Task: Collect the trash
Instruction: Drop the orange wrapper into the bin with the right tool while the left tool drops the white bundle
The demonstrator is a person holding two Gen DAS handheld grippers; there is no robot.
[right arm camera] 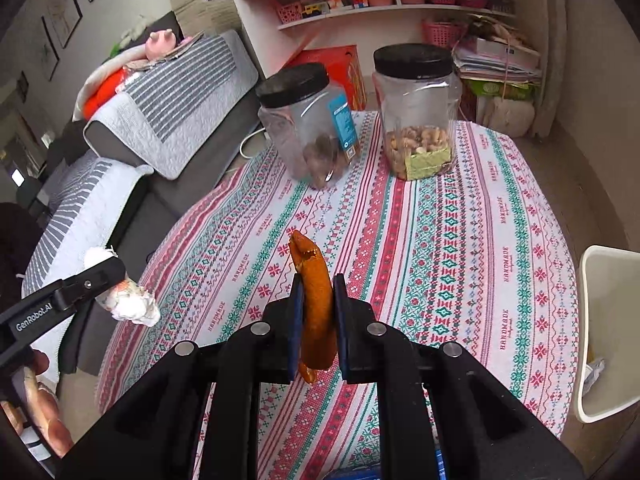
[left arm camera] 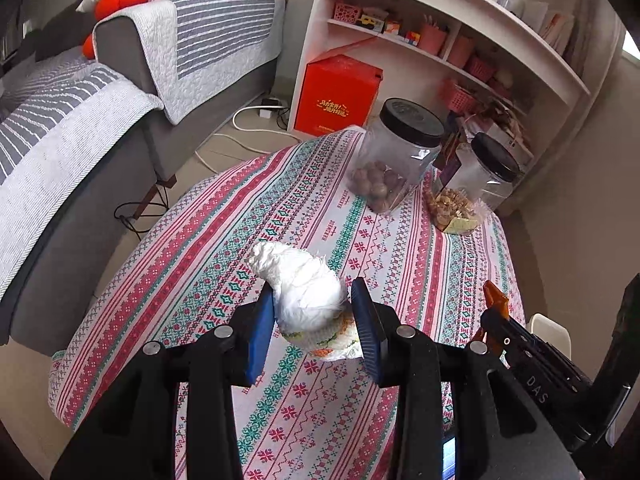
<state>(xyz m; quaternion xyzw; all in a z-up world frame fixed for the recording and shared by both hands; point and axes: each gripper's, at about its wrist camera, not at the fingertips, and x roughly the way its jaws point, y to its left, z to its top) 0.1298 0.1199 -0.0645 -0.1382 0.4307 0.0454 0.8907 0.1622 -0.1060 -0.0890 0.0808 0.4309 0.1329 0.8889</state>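
Both tongs grip trash: left tongs tissue wad, right tongs orange peel.

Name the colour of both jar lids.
Black, on both jar lids; clearest in the right wrist view.

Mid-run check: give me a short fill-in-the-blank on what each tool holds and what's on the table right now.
1. The right tool is shut on a strip of ____ peel.
2. The left tool grips a crumpled white ____ wad.
3. Both clear plastic jars, the one with round brown nuts and the one with mixed nuts, have ____ lids.
4. The patterned tablecloth carries the repeated word ____.

Missing words: orange; paper; black; HANDMADE
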